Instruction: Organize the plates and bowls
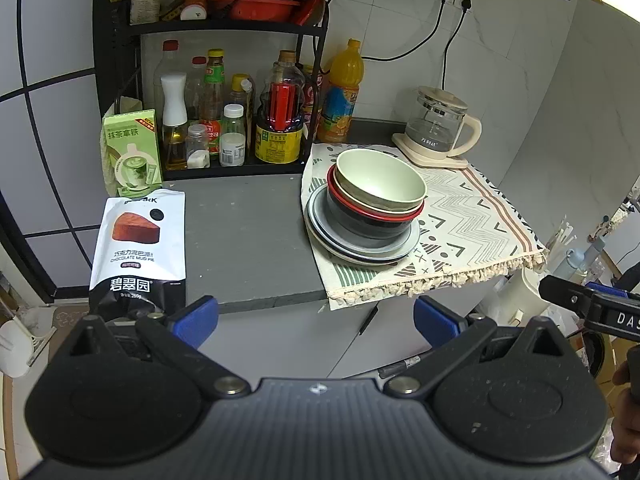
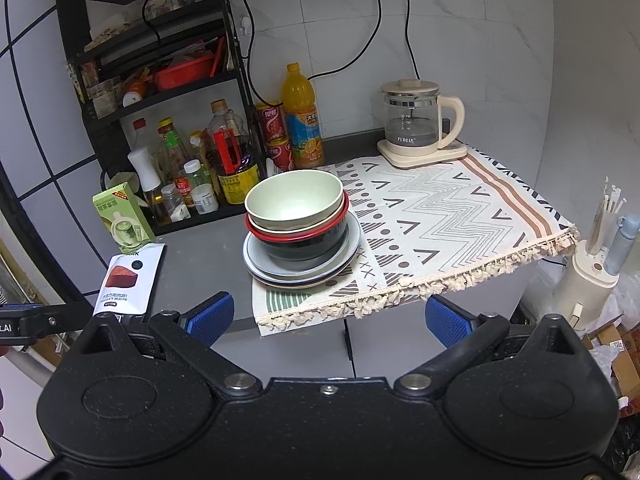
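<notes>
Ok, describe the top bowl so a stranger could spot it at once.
Find the patterned cloth on the grey counter; near its left edge stands a stack of plates and bowls. The top bowl is pale green and empty, nested in a red-rimmed bowl.

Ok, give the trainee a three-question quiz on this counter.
1. True or false: the green bowl tops the stack.
2. The stack sits on: A) bare counter B) cloth C) shelf.
3. Fill in: both the left gripper and right gripper are ____.

Key: 1 true; 2 B; 3 open.
</notes>
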Demonstrator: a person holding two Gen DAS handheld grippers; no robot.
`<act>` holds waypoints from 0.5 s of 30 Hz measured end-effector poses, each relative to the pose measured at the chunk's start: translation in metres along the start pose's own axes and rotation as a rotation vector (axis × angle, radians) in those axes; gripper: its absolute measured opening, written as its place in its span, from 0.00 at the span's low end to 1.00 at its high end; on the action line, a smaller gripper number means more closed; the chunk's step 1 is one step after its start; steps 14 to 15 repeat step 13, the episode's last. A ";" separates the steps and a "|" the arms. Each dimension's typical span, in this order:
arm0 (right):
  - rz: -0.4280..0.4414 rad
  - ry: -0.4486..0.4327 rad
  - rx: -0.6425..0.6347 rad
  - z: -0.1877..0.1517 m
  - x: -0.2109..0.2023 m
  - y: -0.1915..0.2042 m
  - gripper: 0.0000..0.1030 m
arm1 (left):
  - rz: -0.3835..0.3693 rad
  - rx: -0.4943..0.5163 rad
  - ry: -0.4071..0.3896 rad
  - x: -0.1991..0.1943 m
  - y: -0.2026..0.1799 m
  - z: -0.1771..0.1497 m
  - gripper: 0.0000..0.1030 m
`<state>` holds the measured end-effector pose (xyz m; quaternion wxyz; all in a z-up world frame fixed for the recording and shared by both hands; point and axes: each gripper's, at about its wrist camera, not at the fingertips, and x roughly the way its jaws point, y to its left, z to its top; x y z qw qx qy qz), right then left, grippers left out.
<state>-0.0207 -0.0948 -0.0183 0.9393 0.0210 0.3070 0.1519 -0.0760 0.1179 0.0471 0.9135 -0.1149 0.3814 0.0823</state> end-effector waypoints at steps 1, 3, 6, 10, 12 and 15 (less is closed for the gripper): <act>-0.003 -0.001 -0.003 0.001 0.000 0.000 1.00 | 0.000 -0.002 0.001 0.001 0.000 0.001 1.00; -0.006 0.000 -0.004 0.002 0.002 0.000 1.00 | 0.000 -0.004 0.002 0.003 0.000 0.001 1.00; -0.008 0.002 0.001 0.004 0.006 -0.002 1.00 | -0.002 -0.005 0.006 0.007 -0.001 0.004 1.00; -0.008 0.010 0.004 0.009 0.014 -0.004 1.00 | -0.004 -0.005 0.018 0.017 -0.002 0.008 1.00; -0.008 0.014 0.002 0.011 0.019 -0.005 1.00 | -0.004 -0.006 0.024 0.022 -0.002 0.010 1.00; -0.010 0.018 0.001 0.012 0.022 -0.005 1.00 | -0.005 -0.007 0.028 0.025 -0.001 0.011 1.00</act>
